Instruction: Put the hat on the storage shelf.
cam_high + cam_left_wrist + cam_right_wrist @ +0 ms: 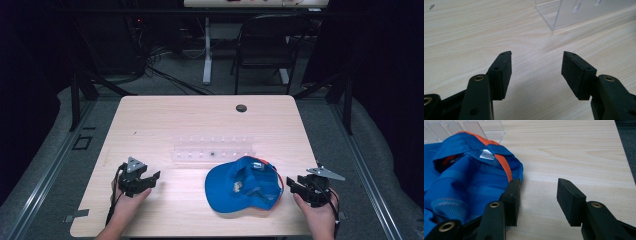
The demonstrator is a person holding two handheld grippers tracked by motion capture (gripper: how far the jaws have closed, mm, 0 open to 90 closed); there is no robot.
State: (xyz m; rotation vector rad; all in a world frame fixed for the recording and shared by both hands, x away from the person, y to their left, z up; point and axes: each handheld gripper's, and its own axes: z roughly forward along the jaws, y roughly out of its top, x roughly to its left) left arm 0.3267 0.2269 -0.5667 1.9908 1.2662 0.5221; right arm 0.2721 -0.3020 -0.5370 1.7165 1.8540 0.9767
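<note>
A pale wood-grain table [165, 117] stands in a dark room on grey floor, with a folding chair [265, 42] beyond it at 12 o'clock. A blue cap [243, 185] lies upside down at about 5 o'clock on the table, a clear acrylic rack [212, 149] just behind it. The right gripper [537, 198] sits at the cap's 3 o'clock, jaws wide apart and empty, one jaw just beside the brim edge. The left gripper [536, 72] rests at 7 o'clock, spread wide, holding nothing
</note>
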